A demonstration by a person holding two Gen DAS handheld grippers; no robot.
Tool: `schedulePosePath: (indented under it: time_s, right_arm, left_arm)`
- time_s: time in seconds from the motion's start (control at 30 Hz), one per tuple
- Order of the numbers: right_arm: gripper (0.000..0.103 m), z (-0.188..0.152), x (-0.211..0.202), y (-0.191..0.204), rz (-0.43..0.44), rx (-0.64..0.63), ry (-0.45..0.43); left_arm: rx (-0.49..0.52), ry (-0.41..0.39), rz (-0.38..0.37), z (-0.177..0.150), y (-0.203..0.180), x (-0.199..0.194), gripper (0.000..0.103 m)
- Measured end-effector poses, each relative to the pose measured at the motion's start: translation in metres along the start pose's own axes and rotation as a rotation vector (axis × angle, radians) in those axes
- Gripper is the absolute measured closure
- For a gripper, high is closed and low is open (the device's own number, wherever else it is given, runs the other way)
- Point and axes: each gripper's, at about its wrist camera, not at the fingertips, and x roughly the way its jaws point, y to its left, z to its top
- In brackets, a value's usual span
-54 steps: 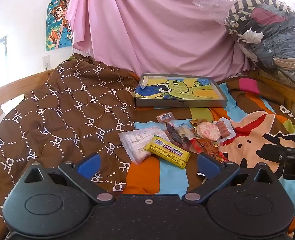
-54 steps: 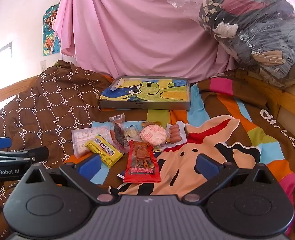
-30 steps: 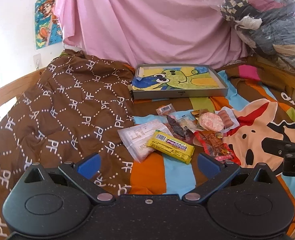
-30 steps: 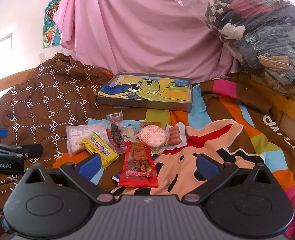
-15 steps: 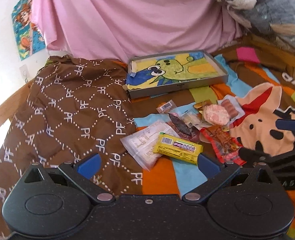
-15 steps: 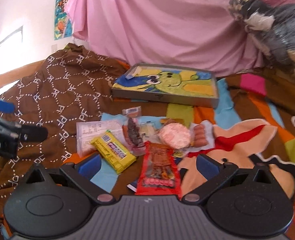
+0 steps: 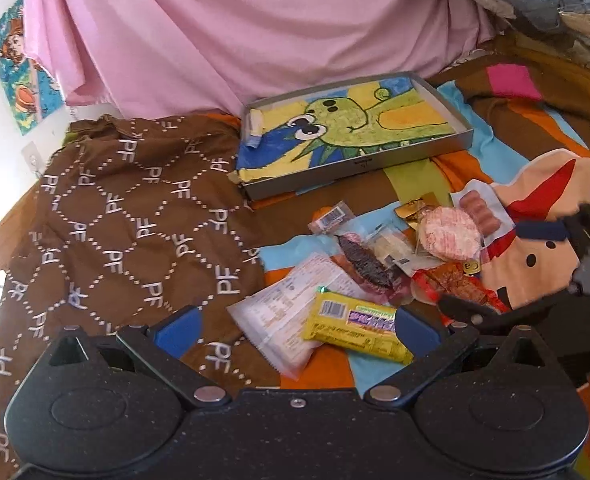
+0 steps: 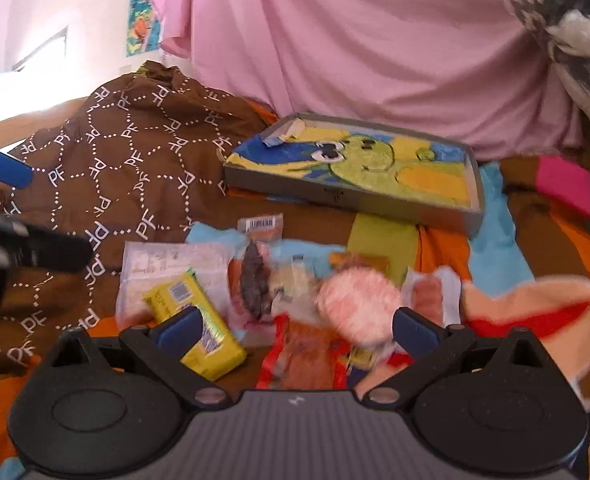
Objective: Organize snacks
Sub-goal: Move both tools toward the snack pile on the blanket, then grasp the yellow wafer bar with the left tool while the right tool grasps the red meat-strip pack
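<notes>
A heap of snacks lies on the striped bedspread: a yellow bar (image 7: 357, 330) (image 8: 197, 326) on a clear packet (image 7: 279, 312) (image 8: 163, 266), a dark jerky pack (image 7: 365, 262) (image 8: 255, 280), a round pink cake (image 7: 449, 238) (image 8: 359, 308), sausages (image 7: 483, 210) and a red packet (image 7: 461, 286) (image 8: 307, 354). Behind them sits a grey tray (image 7: 359, 162) (image 8: 335, 196) lined with a dinosaur drawing. My left gripper (image 7: 295, 330) is open low over the clear packet and yellow bar. My right gripper (image 8: 297, 328) is open just above the red packet and the cake; its view is blurred.
A brown patterned quilt (image 7: 127, 216) covers the bed's left side. A pink sheet (image 7: 255, 28) hangs behind the tray. Bagged clothes (image 7: 555, 4) are piled at the back right. Each gripper shows at the edge of the other's view.
Both grippers have moved forward and down towards the snack heap, which now looms larger. The right gripper has swung left over the red packet and cake. No snack has shifted.
</notes>
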Motion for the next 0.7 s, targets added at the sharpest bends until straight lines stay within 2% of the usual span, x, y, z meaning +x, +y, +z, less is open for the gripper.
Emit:
schedulePosePath:
  time_s: [0.2, 0.47, 0.7]
  right_arm:
    - [0.0, 0.009, -0.002, -0.005, -0.005, -0.02, 0.023]
    - [0.0, 0.004, -0.008, -0.002, -0.001, 0.003, 0.045]
    - [0.0, -0.007, 0.003, 0.0, 0.065, -0.073, 0.159]
  left_arm:
    - [-0.021, 0.014, -0.038, 0.009, 0.004, 0.024, 0.001]
    - [-0.045, -0.015, -0.092, 0.003, 0.013, 0.055, 0.001]
    - [0.033, -0.049, -0.16, -0.022, 0.015, 0.074, 0.001]
